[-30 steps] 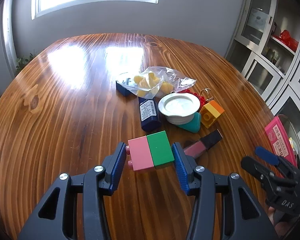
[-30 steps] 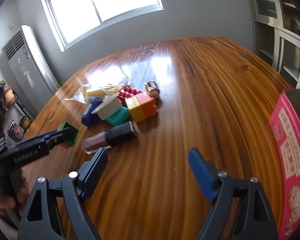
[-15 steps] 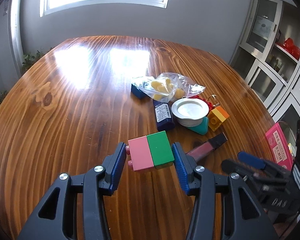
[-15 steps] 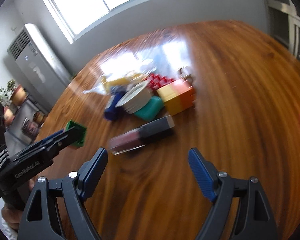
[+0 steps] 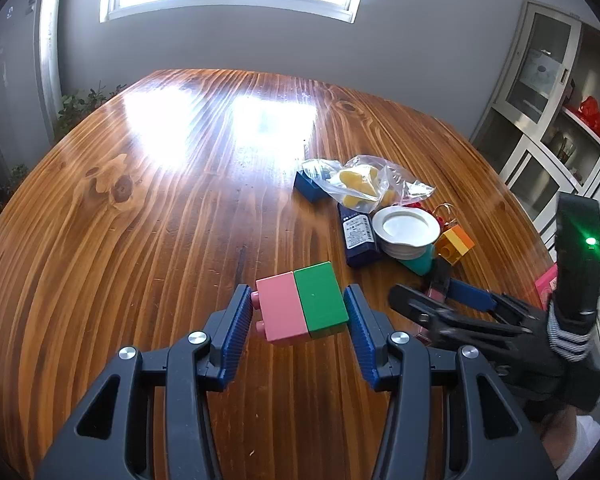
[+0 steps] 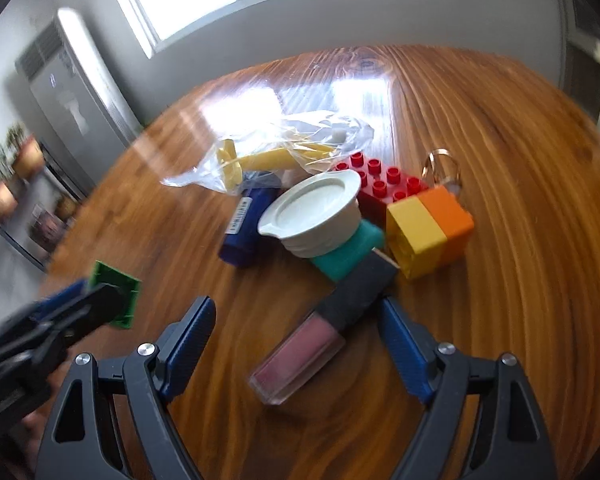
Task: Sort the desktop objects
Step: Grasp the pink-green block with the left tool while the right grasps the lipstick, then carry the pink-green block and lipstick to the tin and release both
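Observation:
My left gripper (image 5: 299, 317) is shut on a pink-and-green block (image 5: 302, 308) and holds it above the round wooden table (image 5: 140, 220). My right gripper (image 6: 296, 332) is open, its jaws on either side of a pink lip gloss tube (image 6: 322, 328) with a black cap that lies on the table. Just beyond the tube is a pile: a white lid on a teal cup (image 6: 320, 216), a yellow-and-orange block (image 6: 428, 232), a red brick (image 6: 384, 182), a dark blue bottle (image 6: 246, 224) and a plastic bag of yellow pieces (image 6: 276, 152).
A blue brick (image 5: 308, 186) lies by the bag at the pile's far side. A key ring (image 6: 442, 166) lies behind the orange block. A pink box (image 5: 546, 284) sits at the table's right edge. Cabinets (image 5: 552, 120) stand to the right, an air conditioner (image 6: 68, 88) to the left.
My right gripper has moved forward and down toward the pile, so the lip gloss tube now lies between its open jaws. My left gripper has drawn back and left, still holding the block.

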The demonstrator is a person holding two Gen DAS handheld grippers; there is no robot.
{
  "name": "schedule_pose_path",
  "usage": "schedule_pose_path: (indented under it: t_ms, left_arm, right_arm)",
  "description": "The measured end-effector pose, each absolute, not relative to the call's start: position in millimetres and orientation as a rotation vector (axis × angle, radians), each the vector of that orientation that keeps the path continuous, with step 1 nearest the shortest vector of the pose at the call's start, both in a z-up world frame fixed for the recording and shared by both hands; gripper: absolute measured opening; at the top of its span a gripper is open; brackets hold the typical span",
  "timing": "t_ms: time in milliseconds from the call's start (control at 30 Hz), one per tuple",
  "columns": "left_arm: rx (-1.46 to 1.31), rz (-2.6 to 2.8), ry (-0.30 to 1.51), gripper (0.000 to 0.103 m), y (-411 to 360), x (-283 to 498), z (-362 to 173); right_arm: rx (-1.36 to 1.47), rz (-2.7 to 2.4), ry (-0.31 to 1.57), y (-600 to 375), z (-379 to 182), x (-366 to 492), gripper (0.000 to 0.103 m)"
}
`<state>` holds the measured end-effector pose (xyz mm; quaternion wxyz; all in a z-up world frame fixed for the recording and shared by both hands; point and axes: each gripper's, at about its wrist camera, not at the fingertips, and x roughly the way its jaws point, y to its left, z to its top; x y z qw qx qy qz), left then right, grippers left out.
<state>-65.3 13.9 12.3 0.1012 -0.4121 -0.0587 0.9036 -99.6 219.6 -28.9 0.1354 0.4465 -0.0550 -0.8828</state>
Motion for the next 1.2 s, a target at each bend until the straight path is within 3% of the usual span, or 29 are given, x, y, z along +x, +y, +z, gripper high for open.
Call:
schedule_pose_path:
  t_ms: [100,200,333,433,867,1200]
  left_arm:
    - [-1.222,2.663,-0.17,0.051,15,-65,11]
    - [-1.227,2.66,-0.165,0.051,18,-64,10]
    - [-1.226,2.656,-0.143,0.051,24,-62,9]
    - [-1.23,2.65,-0.129,0.051,28,-61,8]
    - [-1.205,2.615,-0.04,0.051,51,-54,2]
    - [-1.182,2.609,-0.006,0.051,68,-48,1]
  right_arm:
    - [1.297,-2.6,-0.002,209,-32,-99,0.081]
    - [1.289,-2.656,0.09,210,-33,-93,0.062]
    - [1.279,-2.663,0.006,231,-32,-89,0.035]
    - [1.273,-2.667,-0.047,247,-32,-83,0.024]
    - [1.236,-2.72,-0.162,282,-26,-58,0.024]
    - [1.174,-2.749,-0.144,283,-16,-37,0.024]
